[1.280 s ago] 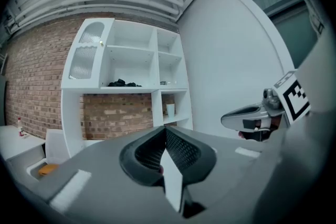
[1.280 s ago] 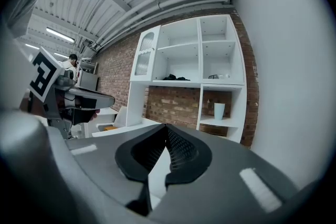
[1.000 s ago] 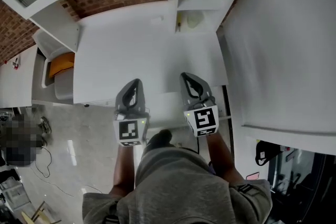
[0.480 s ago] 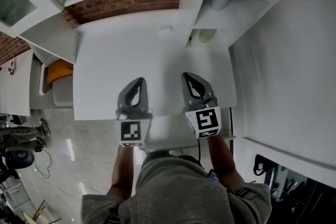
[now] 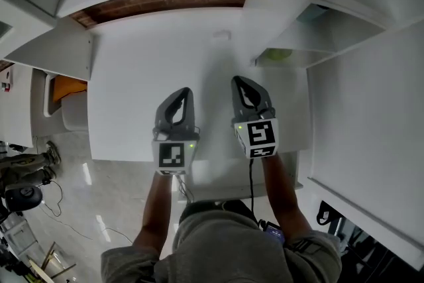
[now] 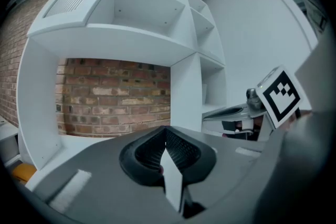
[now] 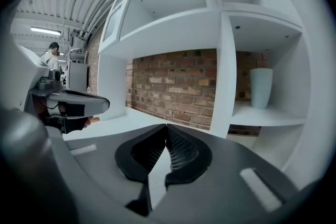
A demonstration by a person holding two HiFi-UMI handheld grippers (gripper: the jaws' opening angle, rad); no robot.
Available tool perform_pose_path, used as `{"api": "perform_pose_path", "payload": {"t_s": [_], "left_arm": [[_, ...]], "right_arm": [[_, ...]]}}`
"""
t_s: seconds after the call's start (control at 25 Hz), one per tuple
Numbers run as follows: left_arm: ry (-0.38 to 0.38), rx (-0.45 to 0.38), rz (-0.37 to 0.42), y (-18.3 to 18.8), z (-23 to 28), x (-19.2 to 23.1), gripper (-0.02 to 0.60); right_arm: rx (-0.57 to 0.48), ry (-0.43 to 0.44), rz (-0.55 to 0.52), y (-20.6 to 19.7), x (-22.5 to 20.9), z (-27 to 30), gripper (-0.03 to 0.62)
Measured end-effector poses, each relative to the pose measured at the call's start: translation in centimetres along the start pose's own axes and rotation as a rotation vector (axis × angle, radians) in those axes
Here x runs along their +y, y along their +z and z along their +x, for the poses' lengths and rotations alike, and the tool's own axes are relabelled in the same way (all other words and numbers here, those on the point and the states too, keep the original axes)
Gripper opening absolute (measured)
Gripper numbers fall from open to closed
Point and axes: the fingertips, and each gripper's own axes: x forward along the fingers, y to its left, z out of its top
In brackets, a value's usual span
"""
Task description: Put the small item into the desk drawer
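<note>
A small pale item (image 5: 220, 34) toward twelve o'clock on the tabletop (image 5: 132, 89) is too small to identify. At two o'clock, a yellow-green object (image 5: 278, 55) sits half hidden under a shelf (image 5: 298, 36). At six o'clock, a white panel (image 5: 218, 175) below the tabletop's edge is partly covered by the person's forearms (image 5: 158, 202).

we moved left grey two-jaw gripper (image 5: 182, 93) and right grey two-jaw gripper (image 5: 240, 81) forward off front edge, now over flat white desktop (image 5: 126, 83)
</note>
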Motion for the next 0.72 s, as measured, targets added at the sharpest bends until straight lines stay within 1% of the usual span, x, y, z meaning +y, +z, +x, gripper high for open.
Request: {"api": "perform_pose_path", "payload": {"t_s": [0.24,0.44,0.72], "left_arm": [[0.004,0.040,-0.025,-3.9,3.4,2.2,0.012],[-0.007,0.046,-0.021,-6.2,5.8,3.1,0.012],[-0.017,0.057,0.006,-9.2,8.8,4.3,0.012]], "right_arm": [[0.045,-0.004,-0.002,-3.2,-1.0,5.2,0.005],[0.071,-0.011,0.002,-5.5,-2.0,8.6,0.005],[0.119,-0.027,0.009,-8.9,-3.1,13.2,0.005]]}}
